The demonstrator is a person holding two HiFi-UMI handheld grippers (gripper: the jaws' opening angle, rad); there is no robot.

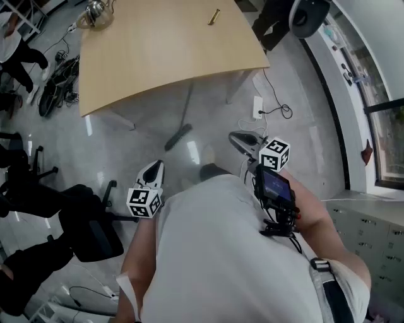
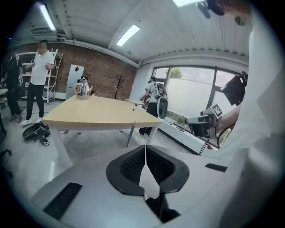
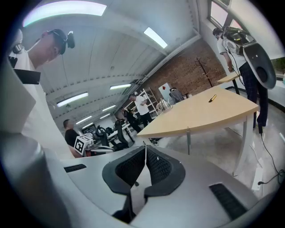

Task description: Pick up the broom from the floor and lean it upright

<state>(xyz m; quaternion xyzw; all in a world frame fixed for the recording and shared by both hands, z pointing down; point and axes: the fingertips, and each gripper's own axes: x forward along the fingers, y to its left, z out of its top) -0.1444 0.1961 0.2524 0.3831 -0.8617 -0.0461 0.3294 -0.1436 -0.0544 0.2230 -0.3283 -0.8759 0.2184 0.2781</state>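
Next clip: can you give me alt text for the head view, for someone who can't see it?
Seen from above, a person in a white shirt holds the left gripper and right gripper over a grey floor, neither touching the broom, which appears to lean against the wooden table ahead. A kettle sits on the table's far corner.
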